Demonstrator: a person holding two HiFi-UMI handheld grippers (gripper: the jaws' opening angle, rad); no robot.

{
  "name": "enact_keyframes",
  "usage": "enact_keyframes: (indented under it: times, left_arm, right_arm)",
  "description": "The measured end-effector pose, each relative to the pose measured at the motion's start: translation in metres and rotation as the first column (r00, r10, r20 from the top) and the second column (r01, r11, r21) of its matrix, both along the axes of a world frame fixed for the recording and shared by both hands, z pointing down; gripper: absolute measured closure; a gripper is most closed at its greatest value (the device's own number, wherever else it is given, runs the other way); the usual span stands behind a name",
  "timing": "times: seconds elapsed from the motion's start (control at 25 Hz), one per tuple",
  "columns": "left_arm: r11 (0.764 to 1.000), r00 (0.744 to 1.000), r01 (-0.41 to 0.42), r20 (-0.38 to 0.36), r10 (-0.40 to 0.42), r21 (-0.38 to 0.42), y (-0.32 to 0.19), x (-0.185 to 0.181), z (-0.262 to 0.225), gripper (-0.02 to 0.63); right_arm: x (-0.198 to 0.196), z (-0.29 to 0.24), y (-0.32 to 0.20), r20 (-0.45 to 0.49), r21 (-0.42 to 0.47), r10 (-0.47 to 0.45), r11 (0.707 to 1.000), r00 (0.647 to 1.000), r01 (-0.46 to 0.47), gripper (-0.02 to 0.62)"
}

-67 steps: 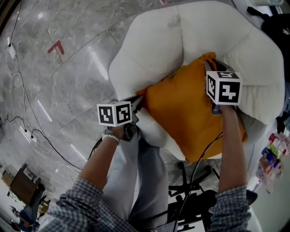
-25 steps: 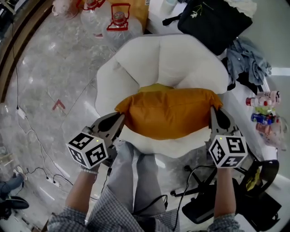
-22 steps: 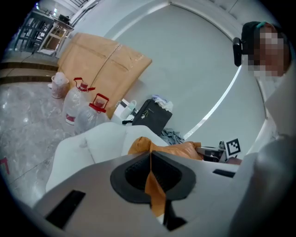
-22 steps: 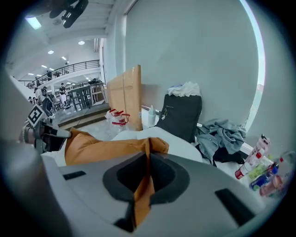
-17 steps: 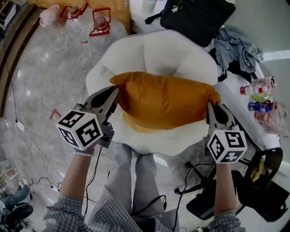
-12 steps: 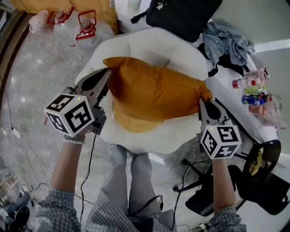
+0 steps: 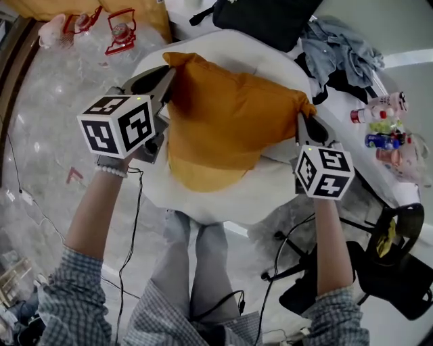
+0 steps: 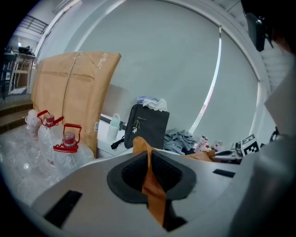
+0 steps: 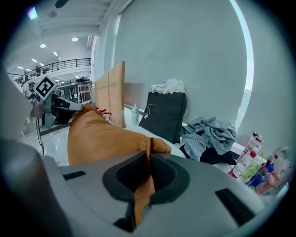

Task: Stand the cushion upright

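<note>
While you hold the plump orange fabric cushion (image 7: 230, 121) up: it hangs mid-frame in the head view over the seat of the rounded white padded armchair (image 7: 223, 199), with its left corner higher than its right. I cannot tell whether its lower edge touches the seat.
Left gripper (image 7: 167, 74): your jaws are pinched tight on the cushion's upper left corner, with orange cloth squeezed between them.
Right gripper (image 7: 301, 125): your jaws are closed on the right corner in the same way.
Around the chair: a black fabric bag (image 7: 270, 17) sits at the top edge and a heap of grey-blue clothes (image 7: 342, 51) at upper right. Small coloured bottles (image 7: 379, 106) are at the right edge, a black office chair (image 7: 389, 260) at lower right, and grey marble floor (image 7: 40, 135) on the left.
In the way: only the armchair's back, right behind the cushion. Your grey trouser legs (image 7: 196, 263) stand at its front edge.
Since half a second ago: your left gripper has carried its corner toward the top of the frame, so the cushion slants more steeply. Well before that it lay flat in the seat.
Containers: two clear plastic water jugs with red handles (image 7: 118, 30) stand at upper left, but their fill is not readable. The black bag shows something white at its top, and I cannot tell whether that is in it or behind it.
</note>
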State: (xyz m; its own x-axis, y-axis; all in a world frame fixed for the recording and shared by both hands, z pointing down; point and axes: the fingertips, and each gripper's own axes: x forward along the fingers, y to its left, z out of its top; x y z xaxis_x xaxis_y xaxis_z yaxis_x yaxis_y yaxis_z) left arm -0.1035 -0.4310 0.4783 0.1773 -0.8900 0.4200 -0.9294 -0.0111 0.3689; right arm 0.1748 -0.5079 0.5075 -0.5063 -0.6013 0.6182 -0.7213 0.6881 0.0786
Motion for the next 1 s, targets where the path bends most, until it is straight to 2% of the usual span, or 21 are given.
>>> enact_keyframes:
  times: [0.2,0.4,0.48,0.68,0.8,0.88,1.0]
  left_arm:
    - [1.0,1.0,0.015,-0.004,-0.015,0.011,-0.011,-0.001,0.001,0.522]
    - [1.0,1.0,0.019,-0.012,-0.019,0.009,-0.005,-0.007,0.0,0.509]
    - [1.0,0.999,0.024,-0.024,-0.023,0.004,0.002,-0.008,0.0,0.509]
    - [1.0,1.0,-0.003,-0.021,0.003,0.01,0.016,-0.004,-0.011,0.511]
    - [1.0,1.0,-0.007,-0.02,0.007,0.025,0.025,0.0,-0.025,0.522]
    - [0.999,0.999,-0.031,-0.026,0.032,0.04,0.032,0.009,-0.037,0.572]
    - [0.994,0.995,-0.087,-0.034,0.09,0.066,0.044,0.028,-0.061,0.598]
  right_arm:
    - [-0.003,0.01,-0.021,0.007,0.021,0.062,0.998,0.998,-0.062,0.571]
    - [-0.001,0.009,-0.037,0.025,0.011,0.107,0.994,0.994,-0.107,0.478]
    - [0.002,0.002,-0.036,0.037,0.031,0.122,0.992,0.992,-0.123,0.469]
    - [0.002,-0.029,-0.019,0.105,0.1,0.132,0.985,0.986,-0.143,0.554]
    - [-0.004,-0.041,0.001,0.11,0.109,0.087,0.989,0.99,-0.099,0.586]
    - [-0.008,-0.051,0.015,0.125,0.097,0.049,0.993,0.991,-0.062,0.588]
    - [-0.009,-0.072,0.031,0.159,0.092,0.027,0.995,0.987,-0.042,0.588]
